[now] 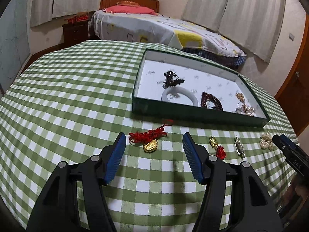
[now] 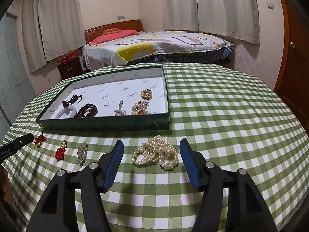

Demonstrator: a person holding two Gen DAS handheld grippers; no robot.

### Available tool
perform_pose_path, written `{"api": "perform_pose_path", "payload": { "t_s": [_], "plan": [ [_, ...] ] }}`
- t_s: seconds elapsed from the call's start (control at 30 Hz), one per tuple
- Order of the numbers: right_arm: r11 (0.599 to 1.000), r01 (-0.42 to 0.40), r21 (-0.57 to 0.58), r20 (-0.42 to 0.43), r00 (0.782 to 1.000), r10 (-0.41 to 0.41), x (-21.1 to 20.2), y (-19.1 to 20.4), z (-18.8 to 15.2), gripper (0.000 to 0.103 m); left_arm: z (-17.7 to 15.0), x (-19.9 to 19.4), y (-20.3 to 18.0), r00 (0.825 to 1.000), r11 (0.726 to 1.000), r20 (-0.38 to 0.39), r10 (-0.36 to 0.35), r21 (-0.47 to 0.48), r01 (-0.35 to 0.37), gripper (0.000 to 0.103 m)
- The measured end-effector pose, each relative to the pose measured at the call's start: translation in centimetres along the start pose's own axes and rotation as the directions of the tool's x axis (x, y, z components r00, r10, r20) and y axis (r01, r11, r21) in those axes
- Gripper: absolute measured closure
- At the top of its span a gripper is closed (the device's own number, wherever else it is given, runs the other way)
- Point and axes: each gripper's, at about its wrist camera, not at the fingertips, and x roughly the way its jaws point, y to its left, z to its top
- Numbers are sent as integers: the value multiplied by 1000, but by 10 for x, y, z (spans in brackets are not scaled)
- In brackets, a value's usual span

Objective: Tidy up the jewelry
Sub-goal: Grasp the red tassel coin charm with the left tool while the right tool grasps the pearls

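A dark green tray (image 1: 197, 116) (image 2: 104, 123) with a white floor holds several pieces: dark beads, a white bangle (image 1: 179, 96), a red-brown bead bracelet (image 2: 86, 111) and gold clusters. On the checked cloth in front lies a gold charm on red cord (image 1: 149, 141) (image 2: 39, 141). My left gripper (image 1: 154, 141) stands open just short of it, with nothing between its pads. A pile of pearl strands (image 2: 155, 153) (image 1: 266, 140) lies ahead of my right gripper (image 2: 151, 148), which is open around the near side of the pile without touching it.
Between the two piles lie a small gold figure with a red tassel (image 1: 217, 146) (image 2: 60, 150) and a silver brooch (image 1: 239, 146) (image 2: 82, 152). A bed (image 2: 154, 46) and a dark nightstand (image 1: 75, 31) stand beyond the table's far edge.
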Motion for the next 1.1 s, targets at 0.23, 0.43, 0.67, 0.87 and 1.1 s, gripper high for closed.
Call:
{"api": "perform_pose_path", "payload": {
  "t_s": [0.23, 0.43, 0.67, 0.87, 1.1],
  "plan": [
    [1000, -1, -4, 0, 1000, 1, 0, 2, -1, 44, 9, 17, 1, 999, 1000, -32, 1, -18, -2, 43],
    [1000, 0, 1, -12, 1000, 0, 4, 1, -1, 44, 16, 30, 2, 999, 1000, -53, 8, -29, -10, 44],
    [1000, 0, 1, -20, 1000, 0, 7, 2, -2, 44, 15, 36, 4, 997, 999, -74, -17, -35, 14, 67],
    [1000, -1, -2, -30, 1000, 1, 11, 3, -2, 44, 14, 37, 4, 996, 999, -80, -35, -27, 33, 83],
    [1000, 4, 3, -35, 999, -4, 11, 1, -2, 44, 13, 35, -4, 997, 999, -69, -37, 6, 38, 93]
  ]
}}
